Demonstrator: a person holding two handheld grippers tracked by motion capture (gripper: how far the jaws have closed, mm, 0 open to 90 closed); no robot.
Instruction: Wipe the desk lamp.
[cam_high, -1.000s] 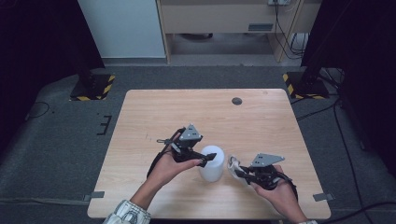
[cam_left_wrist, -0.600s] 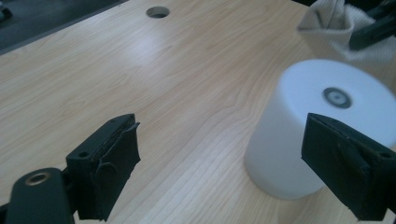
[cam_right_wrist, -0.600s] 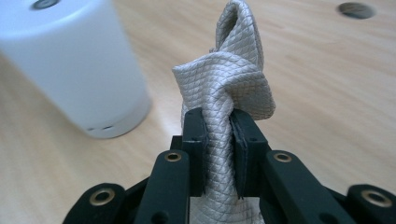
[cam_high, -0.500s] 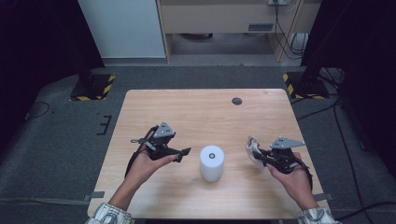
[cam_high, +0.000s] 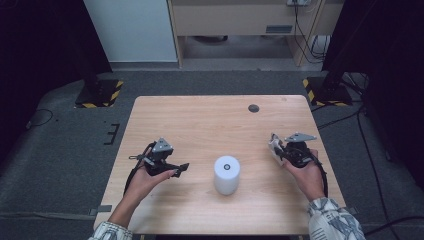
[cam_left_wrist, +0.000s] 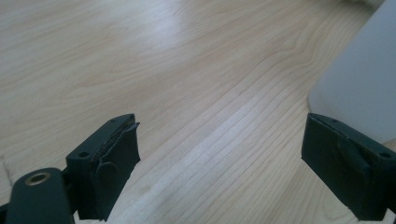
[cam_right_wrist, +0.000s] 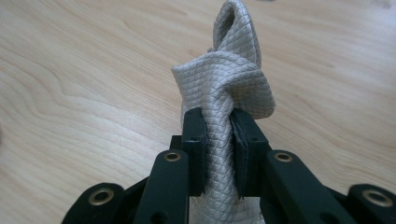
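White roll (cam_high: 227, 174) now stands alone, both grippers drawn further apart.

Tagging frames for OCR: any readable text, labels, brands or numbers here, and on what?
None readable.
White roll: plain, no print.
Quilted paper sheet in the right gripper: embossed pattern only.
Left gripper: no markings.
Table: bare wood grain, dark round spot, no lettering.
Yellow-black hazard stripes on the stand bases: no words.

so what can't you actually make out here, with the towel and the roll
- Paper towel sheet, right gripper view: lower part hidden behind the right gripper.
- Same sheet, high view: too small to read.
- Paper towel roll, left gripper view: cut off by the frame edge; its base sits behind a jaw.
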